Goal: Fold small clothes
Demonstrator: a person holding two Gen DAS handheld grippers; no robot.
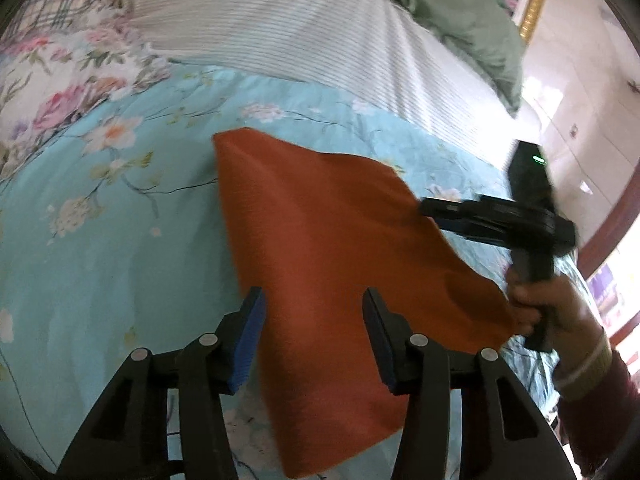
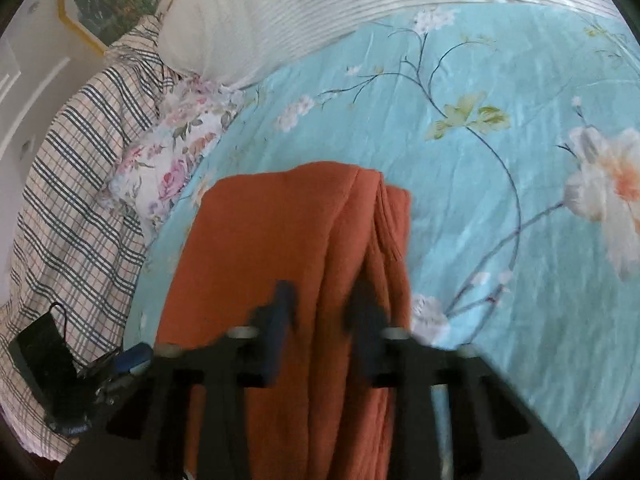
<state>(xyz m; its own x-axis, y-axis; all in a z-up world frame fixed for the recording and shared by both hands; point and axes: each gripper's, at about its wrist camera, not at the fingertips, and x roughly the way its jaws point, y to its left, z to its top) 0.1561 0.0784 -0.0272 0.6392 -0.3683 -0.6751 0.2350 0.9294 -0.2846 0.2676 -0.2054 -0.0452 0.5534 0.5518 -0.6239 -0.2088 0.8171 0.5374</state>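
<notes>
- left wrist view: the left tool has its two blue-padded fingers apart, with the near part of the rust-orange cloth between them; the pads do not press on it.
- the cloth lies spread on the turquoise floral bedspread, one corner pointing towards the striped white pillow.
- only this view shows the right tool from outside: held by a hand in a dark red sleeve, its fingers close together at the cloth's right edge. whether they pinch the fabric i cannot tell. a green blanket shows here too.
- right wrist view: the right tool is blurred; its fingers stand over the cloth, and the gap between them cannot be read clearly.
- this view alone shows the cloth's far right edge doubled into folded layers, a plaid fabric on the left, and a black device lying on it.
- the left tool is only a blue tip at the lower left here.
</notes>
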